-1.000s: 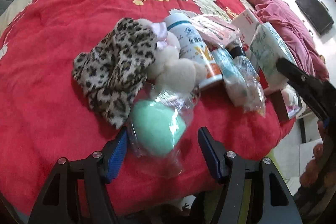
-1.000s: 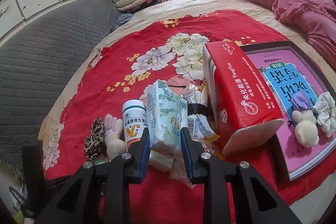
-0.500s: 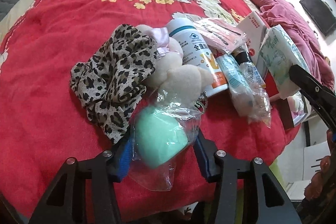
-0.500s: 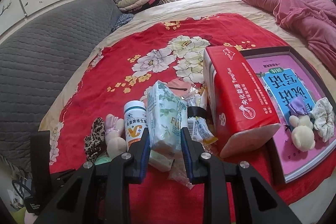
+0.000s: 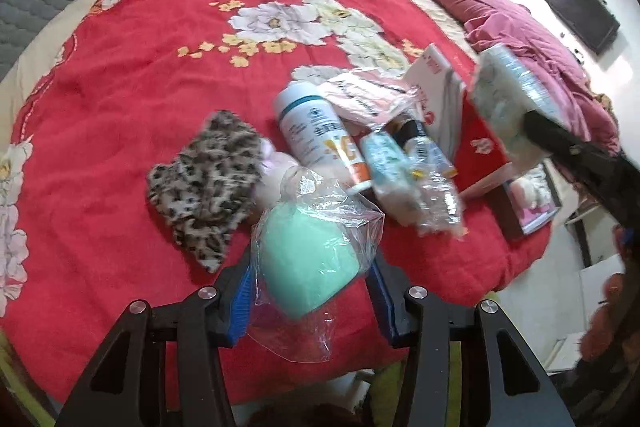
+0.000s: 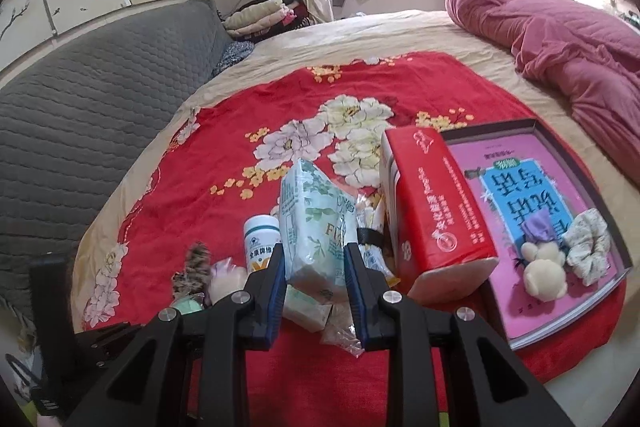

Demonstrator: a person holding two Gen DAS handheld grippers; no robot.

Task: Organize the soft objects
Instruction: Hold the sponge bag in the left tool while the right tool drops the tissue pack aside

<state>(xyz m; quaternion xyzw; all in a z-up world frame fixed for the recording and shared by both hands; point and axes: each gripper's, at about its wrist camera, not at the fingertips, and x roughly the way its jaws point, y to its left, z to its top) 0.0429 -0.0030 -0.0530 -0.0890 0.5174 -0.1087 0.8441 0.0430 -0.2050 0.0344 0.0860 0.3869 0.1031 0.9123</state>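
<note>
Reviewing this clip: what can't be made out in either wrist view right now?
- Cream plush toy, left wrist view: mostly hidden behind the leopard-print cloth and the bagged green sponge.
- White bottle label, right wrist view: lower part covered by the right gripper holding the tissue pack.
- Small packets, left wrist view: motion-blurred, print unreadable.

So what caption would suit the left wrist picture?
Left gripper clasps a bagged green sponge above a red blanket strewn with bottle and leopard cloth.

tissue pack (image 6: 316, 227): "fl" (rest hidden); other labels illegible.
</note>
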